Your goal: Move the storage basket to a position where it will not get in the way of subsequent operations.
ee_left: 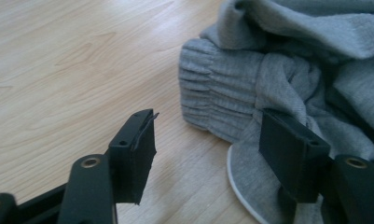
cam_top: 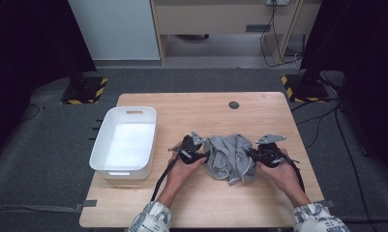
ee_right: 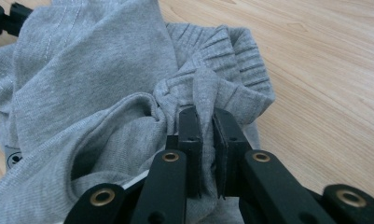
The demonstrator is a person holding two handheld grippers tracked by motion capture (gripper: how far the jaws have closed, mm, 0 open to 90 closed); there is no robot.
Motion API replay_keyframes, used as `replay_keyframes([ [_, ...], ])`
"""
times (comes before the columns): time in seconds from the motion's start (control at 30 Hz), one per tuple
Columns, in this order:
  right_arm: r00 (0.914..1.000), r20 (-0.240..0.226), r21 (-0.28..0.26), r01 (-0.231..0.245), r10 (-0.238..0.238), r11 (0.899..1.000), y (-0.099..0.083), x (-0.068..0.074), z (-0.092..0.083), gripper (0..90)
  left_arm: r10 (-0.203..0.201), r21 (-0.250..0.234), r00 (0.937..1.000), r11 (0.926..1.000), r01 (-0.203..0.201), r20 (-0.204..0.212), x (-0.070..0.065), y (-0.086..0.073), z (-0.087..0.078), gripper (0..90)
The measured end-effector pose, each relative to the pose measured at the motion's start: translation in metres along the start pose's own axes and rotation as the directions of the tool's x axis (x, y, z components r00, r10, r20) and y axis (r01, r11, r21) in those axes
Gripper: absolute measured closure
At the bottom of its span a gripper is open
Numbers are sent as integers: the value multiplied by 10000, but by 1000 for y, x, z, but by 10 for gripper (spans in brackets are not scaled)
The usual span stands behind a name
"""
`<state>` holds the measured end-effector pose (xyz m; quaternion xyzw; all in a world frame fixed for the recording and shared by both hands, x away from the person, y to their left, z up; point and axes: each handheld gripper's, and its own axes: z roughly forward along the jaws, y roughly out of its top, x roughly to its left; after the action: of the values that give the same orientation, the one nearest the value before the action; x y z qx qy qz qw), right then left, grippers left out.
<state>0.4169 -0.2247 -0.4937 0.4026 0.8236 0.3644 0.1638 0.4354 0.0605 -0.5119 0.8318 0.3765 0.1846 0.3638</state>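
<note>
A crumpled grey sweatshirt (cam_top: 230, 157) lies on the wooden table (cam_top: 201, 108) between my two hands. My left gripper (cam_top: 206, 155) is at its left edge, open. In the left gripper view the jaws of the left gripper (ee_left: 208, 126) stand wide apart low over the table. A ribbed cuff (ee_left: 217, 102) lies just ahead between them, and the right-hand pad (ee_left: 292, 144) rests against the fabric. My right gripper (cam_top: 249, 153) is at the sweatshirt's right edge. Up close, the right gripper (ee_right: 207, 116) is shut on a pinched fold of the grey cloth (ee_right: 91, 84) beside another ribbed cuff (ee_right: 240, 56).
A white plastic bin (cam_top: 97, 150), with nothing visible in it, stands on the left part of the table. A small dark round insert (cam_top: 234, 105) sits near the table's far edge. Bare wood lies beyond and in front of the sweatshirt. Cables trail from both grippers toward the near edge.
</note>
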Motion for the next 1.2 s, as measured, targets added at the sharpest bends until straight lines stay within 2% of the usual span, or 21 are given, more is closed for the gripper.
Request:
replay_keyframes([
  [0.17,10000,-32,21,-9,9,10000,-1,1,1,833,-262,-204,9991,9994,269,342,-2,0,6,315],
  [0.33,9999,-71,38,-75,75,10000,-2,0,1,833,-200,-143,9985,9997,208,511,-3,-2,12,321],
  [0.6,10000,-59,51,-72,73,10000,-2,0,2,833,-591,476,9956,9973,557,726,0,-5,12,372],
  [0.67,10000,-57,56,-77,77,10000,-2,1,2,832,-530,605,9959,9970,487,728,0,-8,11,395],
  [0.77,10000,-42,65,-90,90,9999,-2,1,2,832,-494,529,9939,9976,443,984,-1,-12,11,459],
  [0.87,10000,-31,66,-87,87,9999,-1,1,2,832,-327,585,9932,9979,263,1121,-3,-11,10,566],
  [0.9,10000,-34,63,-68,68,10000,-1,1,2,832,-153,633,9924,9980,77,1217,-6,-11,8,605],
  [1.0,10000,-11,47,-71,71,10000,-1,1,2,832,-155,746,9916,9972,59,1281,-9,-11,6,703],
  [1.07,10000,0,42,-64,64,10000,-1,1,2,832,-166,742,9917,9972,72,1273,-10,-11,6,748],
  [1.17,9999,144,-10,-45,45,10000,-1,1,1,837,224,835,9959,9961,-297,875,-13,-12,3,810],
  [1.2,9998,178,3,14,-14,10000,0,0,0,838,224,835,9959,9961,-297,875,-13,-12,3,816],
])
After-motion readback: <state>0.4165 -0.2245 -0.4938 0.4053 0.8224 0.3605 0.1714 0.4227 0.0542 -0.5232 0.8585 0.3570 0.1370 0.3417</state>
